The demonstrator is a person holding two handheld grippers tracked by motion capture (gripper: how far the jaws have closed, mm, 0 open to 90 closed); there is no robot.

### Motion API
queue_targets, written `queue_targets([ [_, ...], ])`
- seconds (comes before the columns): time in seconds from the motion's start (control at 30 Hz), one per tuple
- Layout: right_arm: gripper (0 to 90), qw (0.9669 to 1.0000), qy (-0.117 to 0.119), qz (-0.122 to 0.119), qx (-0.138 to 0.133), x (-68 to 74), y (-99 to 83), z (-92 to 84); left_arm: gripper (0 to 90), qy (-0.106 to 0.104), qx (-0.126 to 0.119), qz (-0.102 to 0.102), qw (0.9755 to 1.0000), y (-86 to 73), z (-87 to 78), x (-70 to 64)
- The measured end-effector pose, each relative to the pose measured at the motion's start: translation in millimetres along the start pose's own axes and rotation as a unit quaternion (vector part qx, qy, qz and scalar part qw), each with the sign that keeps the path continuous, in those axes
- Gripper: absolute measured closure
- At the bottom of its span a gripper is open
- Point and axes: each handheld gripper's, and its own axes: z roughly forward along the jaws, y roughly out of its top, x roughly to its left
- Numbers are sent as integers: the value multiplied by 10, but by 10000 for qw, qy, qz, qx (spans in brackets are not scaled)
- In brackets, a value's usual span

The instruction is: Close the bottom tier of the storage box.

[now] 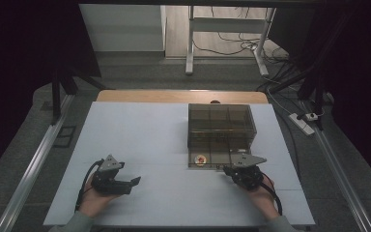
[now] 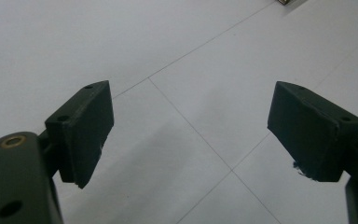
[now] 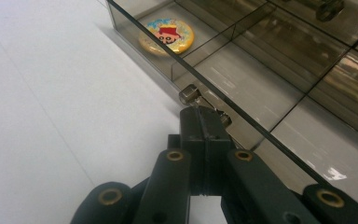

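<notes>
A smoke-tinted clear plastic organiser box (image 1: 221, 126) with brownish dividers sits on a white table (image 1: 140, 130) crossed by thin grey seam lines; inside lies a round yellow badge (image 3: 166, 36) printed with a red-hatted cartoon face on pale blue. Both the left gripper (image 2: 186, 135) and right gripper (image 3: 205, 116) are matt black, with brass-coloured rivets

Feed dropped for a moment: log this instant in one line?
left claw: open, empty, over table | right claw: shut, at box front edge | badge: in front compartment

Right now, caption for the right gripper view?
Shut right gripper at the smoky drawer box's front edge, cartoon badge inside.
</notes>
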Motion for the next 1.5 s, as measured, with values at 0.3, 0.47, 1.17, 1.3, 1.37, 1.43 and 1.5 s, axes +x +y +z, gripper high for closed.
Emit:
queue_targets([
  [0.3,900,9997,-213,-44,126,-15,-22,-40,157,4,6,3,10000,-1,-3,5],
  [0.47,900,9991,-391,-13,180,-60,-42,-37,157,6,4,0,10000,0,-1,4],
  [1.17,900,9976,-650,-184,154,-71,-7,94,157,-60,-6,-33,10000,7,2,8],
  [1.3,900,9973,-688,-190,160,-67,-4,98,158,-61,-7,-28,10000,7,1,7],
  [1.37,900,9974,-686,-188,151,-67,-2,101,158,-61,5,-17,10000,7,5,3],
  [1.43,900,9973,-691,-188,141,-69,-1,105,158,-57,7,-13,10000,8,6,3],
  [1.5,900,9973,-695,-191,133,-72,0,110,158,-57,0,-21,10000,8,5,6],
])
